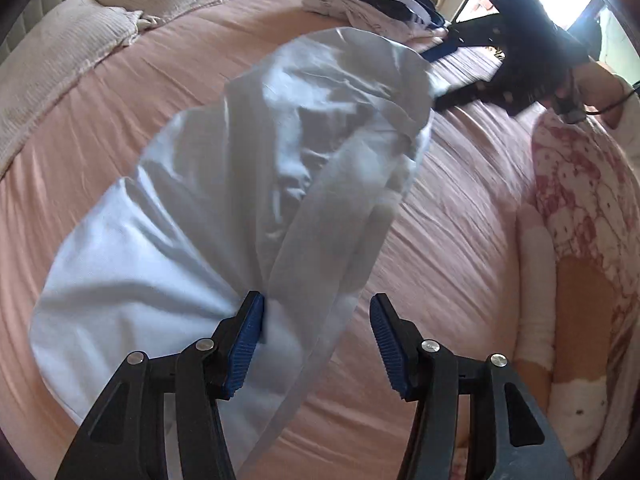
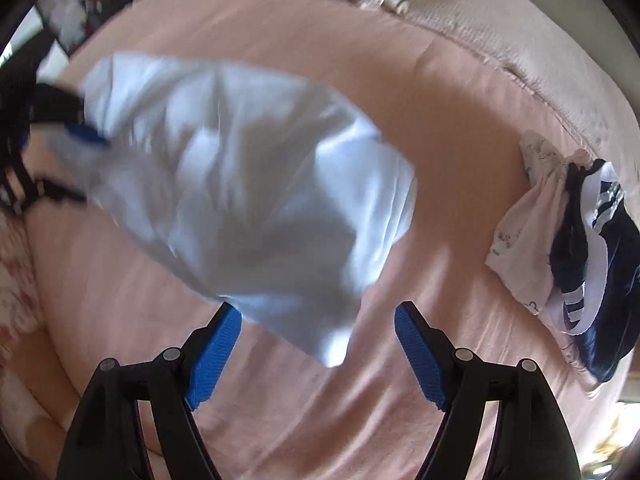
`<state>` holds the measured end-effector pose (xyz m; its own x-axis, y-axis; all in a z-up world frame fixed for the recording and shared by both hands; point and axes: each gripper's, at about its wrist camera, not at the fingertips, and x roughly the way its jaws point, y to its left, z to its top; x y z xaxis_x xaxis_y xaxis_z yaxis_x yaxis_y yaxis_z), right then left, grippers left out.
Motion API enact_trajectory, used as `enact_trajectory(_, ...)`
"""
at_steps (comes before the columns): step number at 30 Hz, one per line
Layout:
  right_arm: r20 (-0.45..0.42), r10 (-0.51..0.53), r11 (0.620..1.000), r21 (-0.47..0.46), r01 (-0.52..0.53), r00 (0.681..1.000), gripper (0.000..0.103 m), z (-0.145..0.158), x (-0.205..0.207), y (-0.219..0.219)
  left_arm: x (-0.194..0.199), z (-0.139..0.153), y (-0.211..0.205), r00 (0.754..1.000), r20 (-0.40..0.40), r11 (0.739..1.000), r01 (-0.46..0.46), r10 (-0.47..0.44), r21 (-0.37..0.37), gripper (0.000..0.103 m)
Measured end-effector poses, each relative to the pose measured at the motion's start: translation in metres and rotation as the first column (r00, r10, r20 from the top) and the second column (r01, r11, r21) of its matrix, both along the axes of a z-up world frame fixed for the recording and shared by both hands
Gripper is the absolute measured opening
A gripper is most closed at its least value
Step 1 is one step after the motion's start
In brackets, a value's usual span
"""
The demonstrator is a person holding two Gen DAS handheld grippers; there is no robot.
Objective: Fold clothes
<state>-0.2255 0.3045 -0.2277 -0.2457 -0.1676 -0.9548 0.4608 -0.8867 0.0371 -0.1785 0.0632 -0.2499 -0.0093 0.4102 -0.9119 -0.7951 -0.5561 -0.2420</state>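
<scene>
as both point down, each gripper (image 2: 318, 344) gapes.

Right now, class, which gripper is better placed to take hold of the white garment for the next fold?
Left. The left gripper has the white garment between its open fingers; the right gripper is mostly over bare sheet.

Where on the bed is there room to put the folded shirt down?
Bare pink sheet lies between the white garment and the clothes pile, and more near the pillows. It is crowded by that pile at the bed's edge.
</scene>
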Motion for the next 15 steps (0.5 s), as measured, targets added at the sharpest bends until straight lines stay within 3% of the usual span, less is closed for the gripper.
enact_trajectory(2, -0.056, -0.090, 0.984, -0.156, 0.081, 0.994, 0.079, 0.023, -0.009, -0.001, -0.001, 0.013, -0.007, 0.999, 0.023, 0.998, -0.036, 0.034, 0.055, 0.052)
enact_trajectory(3, -0.102, -0.104, 0.985, -0.147, 0.088, 0.989, 0.079, 0.025, -0.016, -0.009, -0.004, 0.019, -0.010, 0.998, 0.025, 0.995, -0.061, 0.059, 0.084, 0.052)
enact_trajectory(5, -0.183, -0.124, 0.987, -0.125, 0.102, 0.975, 0.090, 0.027, -0.028, -0.025, -0.019, 0.030, -0.007, 0.989, -0.016, 0.980, -0.141, 0.145, 0.138, 0.052)
enact_trajectory(6, -0.152, -0.098, 0.993, -0.081, 0.086, 0.984, 0.090, 0.016, -0.030, -0.027, -0.024, 0.029, -0.002, 0.983, -0.035, 0.977, -0.173, 0.178, 0.123, 0.052)
enact_trajectory(9, -0.052, -0.027, 0.998, 0.046, 0.030, 0.998, 0.090, -0.019, -0.037, -0.033, -0.034, 0.006, 0.005, 0.977, -0.018, 0.976, -0.213, 0.213, -0.036, 0.052)
enact_trajectory(11, -0.016, 0.007, 0.998, 0.062, -0.006, 1.000, 0.090, -0.026, -0.026, -0.026, -0.017, -0.006, -0.006, 0.986, -0.043, 0.975, -0.163, 0.158, -0.152, 0.052)
enact_trajectory(13, 0.012, 0.009, 0.999, 0.051, -0.010, 1.000, 0.090, -0.020, -0.010, -0.008, -0.005, 0.004, -0.025, 0.988, -0.065, 0.980, -0.150, 0.142, -0.132, 0.052)
enact_trajectory(15, 0.048, -0.012, 0.998, 0.055, 0.009, 0.999, 0.090, -0.014, 0.002, 0.010, -0.005, 0.022, -0.038, 0.981, -0.081, 0.983, -0.179, 0.174, -0.052, 0.052)
